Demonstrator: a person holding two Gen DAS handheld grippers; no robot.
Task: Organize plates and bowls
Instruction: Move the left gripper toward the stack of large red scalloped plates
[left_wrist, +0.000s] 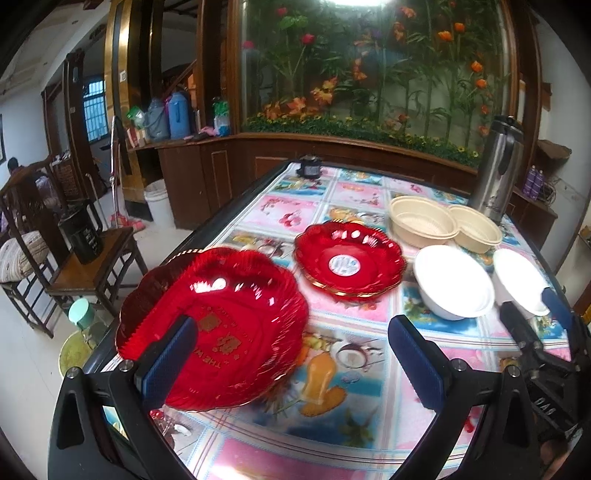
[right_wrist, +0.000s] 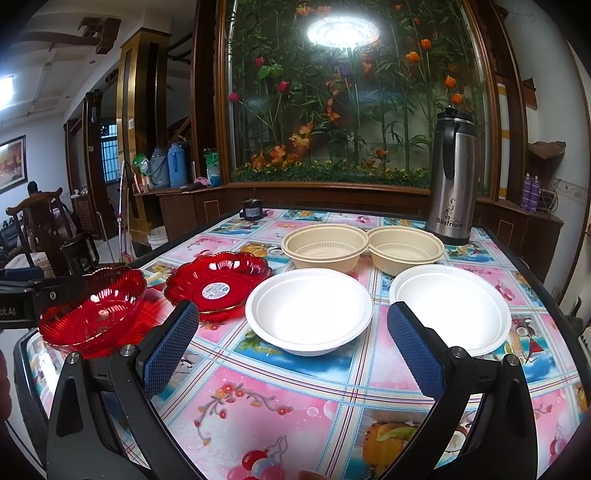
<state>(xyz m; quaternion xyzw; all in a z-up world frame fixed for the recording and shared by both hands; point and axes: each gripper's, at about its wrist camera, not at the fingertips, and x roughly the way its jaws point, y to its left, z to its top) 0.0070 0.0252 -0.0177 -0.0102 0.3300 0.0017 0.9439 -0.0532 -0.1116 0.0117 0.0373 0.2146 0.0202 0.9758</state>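
Red plate (left_wrist: 221, 325): lay tilted over left gripper (left_wrist: 291, 365) finger, jaws wide, unclamped, likely for stacking
Right gripper (right_wrist: 291, 347): gaped empty above white bowl (right_wrist: 308, 310)

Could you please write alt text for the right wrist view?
The open right gripper hovers above a floral-patterned table, facing two white bowls, two beige bowls and two red plates.

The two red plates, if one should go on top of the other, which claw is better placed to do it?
Probably the left claw. The near red plate sits right at its open fingers, beside the far red plate. The right claw faces the white bowl instead.
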